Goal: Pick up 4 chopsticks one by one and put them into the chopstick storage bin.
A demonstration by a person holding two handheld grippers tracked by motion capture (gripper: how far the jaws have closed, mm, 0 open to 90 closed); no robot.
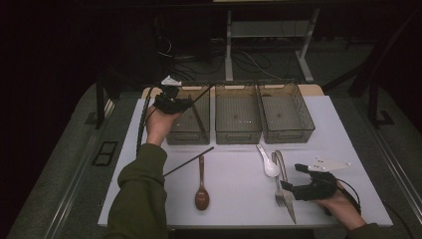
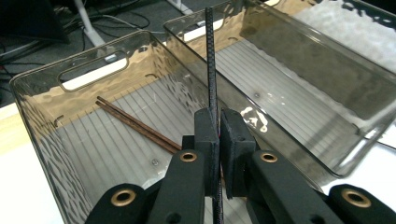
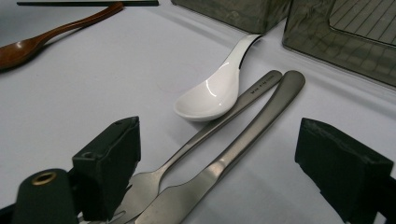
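My left gripper [image 1: 185,103] [image 2: 218,126] hovers over the left smoky plastic bin [image 1: 188,130] [image 2: 35,116], shut on a black chopstick [image 2: 210,56] that sticks out past the jaws. A pair of brown chopsticks [image 2: 135,123] [image 1: 197,118] lies inside that bin. Another black chopstick [image 1: 189,162] [image 3: 88,3] lies on the white table mat. My right gripper [image 1: 291,178] [image 3: 217,144] is open at the front right, its jaws straddling a steel fork [image 1: 279,194] [image 3: 254,88] and knife [image 1: 288,201] [image 3: 280,95]. A white ceramic spoon [image 1: 269,164] [image 3: 217,91] lies beside them.
A brown wooden spoon [image 1: 201,191] [image 3: 42,39] lies at the front centre of the mat. The middle bin [image 1: 238,134] [image 2: 299,65] and right bin [image 1: 287,133] stand in a row with the left one along the back. Cables and desk legs sit beyond the table.
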